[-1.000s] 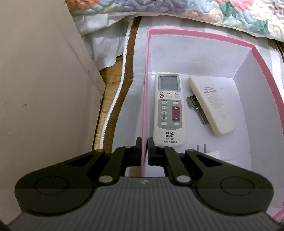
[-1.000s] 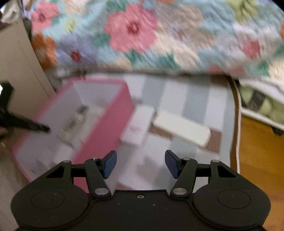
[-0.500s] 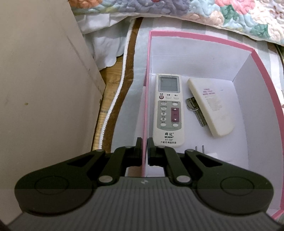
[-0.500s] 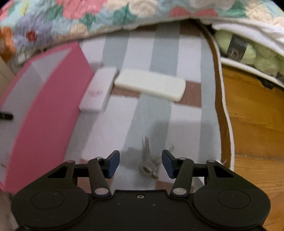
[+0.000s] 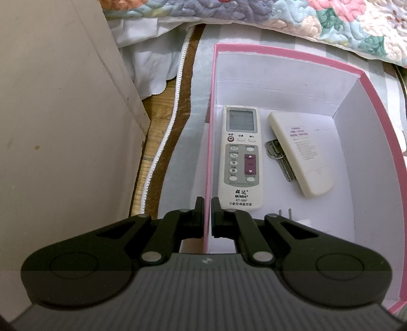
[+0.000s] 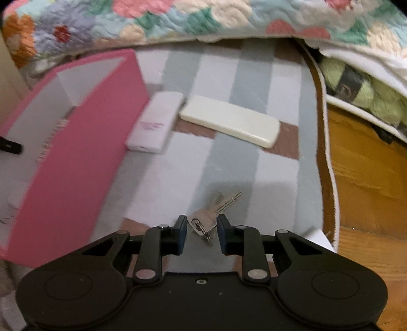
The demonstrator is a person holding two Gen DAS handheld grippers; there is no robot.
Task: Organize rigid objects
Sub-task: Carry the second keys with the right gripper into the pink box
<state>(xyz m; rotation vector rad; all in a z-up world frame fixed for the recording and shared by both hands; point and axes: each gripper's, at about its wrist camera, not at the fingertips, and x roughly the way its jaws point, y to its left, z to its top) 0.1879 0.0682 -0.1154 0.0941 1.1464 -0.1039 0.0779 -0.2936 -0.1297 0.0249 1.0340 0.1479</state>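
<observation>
My left gripper (image 5: 207, 206) is shut on the left wall of the pink box (image 5: 209, 142). Inside the box lie a white remote control (image 5: 241, 157), a cream remote lying back up (image 5: 300, 152), a bunch of keys (image 5: 279, 160) partly under it, and a white plug (image 5: 292, 216). In the right wrist view the pink box (image 6: 76, 157) stands at the left. My right gripper (image 6: 202, 225) is open, with its fingers on either side of a set of keys (image 6: 211, 216) on the striped mat. A white remote (image 6: 156, 122) and a cream remote (image 6: 231, 121) lie farther away on the mat.
A striped mat (image 6: 229, 165) covers the floor. A flowered quilt (image 6: 178, 20) hangs along the far side. A beige cabinet wall (image 5: 56, 127) stands at the left. Wooden floor (image 6: 361, 165) and a basket of green yarn (image 6: 363, 89) lie to the right.
My right gripper has swung right from the box and come down over the keys, and its fingers have narrowed around them. My left gripper keeps its hold on the box wall.
</observation>
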